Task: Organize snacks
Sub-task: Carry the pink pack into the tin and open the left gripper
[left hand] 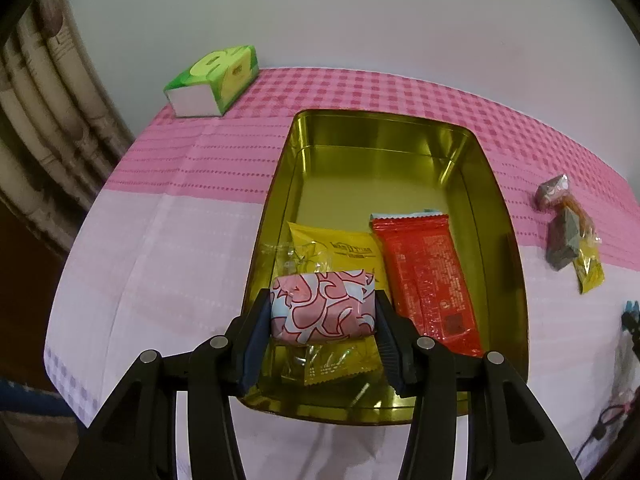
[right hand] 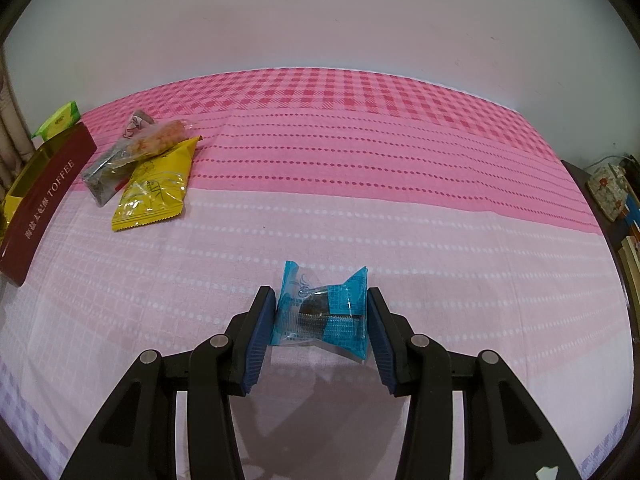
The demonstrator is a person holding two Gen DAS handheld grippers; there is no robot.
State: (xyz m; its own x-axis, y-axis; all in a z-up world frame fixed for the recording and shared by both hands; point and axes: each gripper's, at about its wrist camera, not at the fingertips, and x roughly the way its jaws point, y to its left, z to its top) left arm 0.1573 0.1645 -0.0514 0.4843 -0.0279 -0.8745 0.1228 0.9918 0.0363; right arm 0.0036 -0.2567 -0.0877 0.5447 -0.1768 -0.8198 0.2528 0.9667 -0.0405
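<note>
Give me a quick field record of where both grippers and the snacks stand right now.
left gripper: jaws shut on pink-and-blue patterned snack packet, held over the tin
gold metal tin: holds long red foil wrapper, yellow sachet, some clear wrappers
right gripper: jaws around blue-and-clear wrapped biscuit; left pad touching, right contact unclear
pink checked tablecloth: loose yellow packet, orange-filled clear packet, grey packet
green tissue box: far left corner

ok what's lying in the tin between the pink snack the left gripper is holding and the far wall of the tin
In the left wrist view, a yellow packet lies just beyond the pink snack; past it only bare tin floor.
</note>
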